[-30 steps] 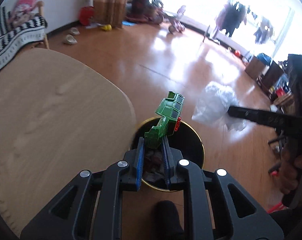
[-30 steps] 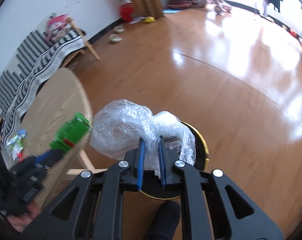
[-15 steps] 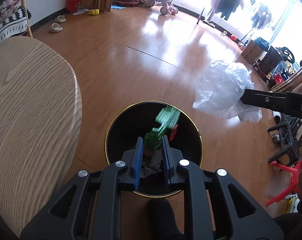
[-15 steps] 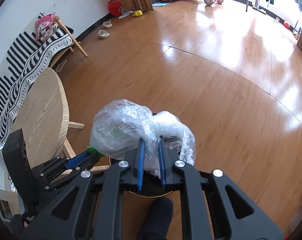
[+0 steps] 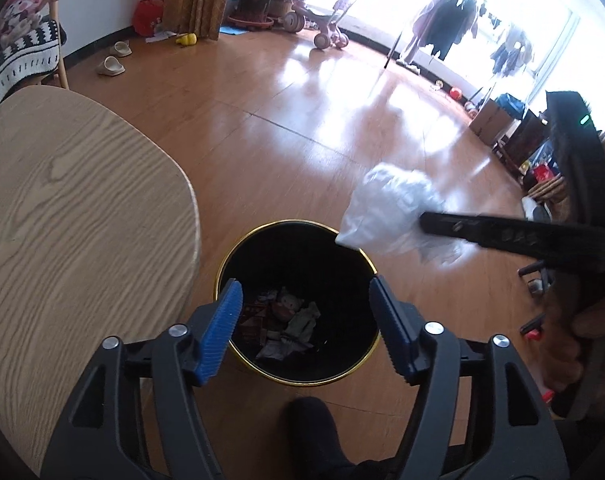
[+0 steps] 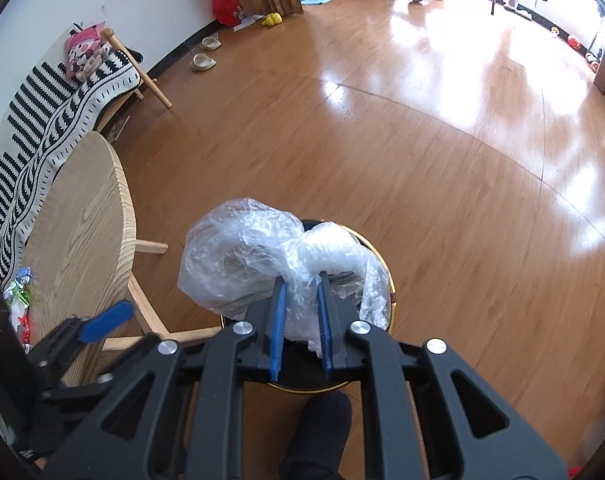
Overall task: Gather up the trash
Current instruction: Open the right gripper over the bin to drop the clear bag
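Bag (image 6: 262, 256) over bin (image 5: 298, 264)

Left gripper (image 5: 306, 308) and right gripper (image 6: 301, 312): black plastic frames, triangular cutouts, silver screws, ribbed blue pads (image 5: 222, 330). Black sock (image 5: 314, 428) below.

Left tongs (image 5: 305, 312) just opened, empty; right tongs (image 6: 301, 286) clamped, angled down.

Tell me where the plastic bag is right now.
The plastic bag is pinched in the right gripper, hanging over the bin's right rim, right of the table.
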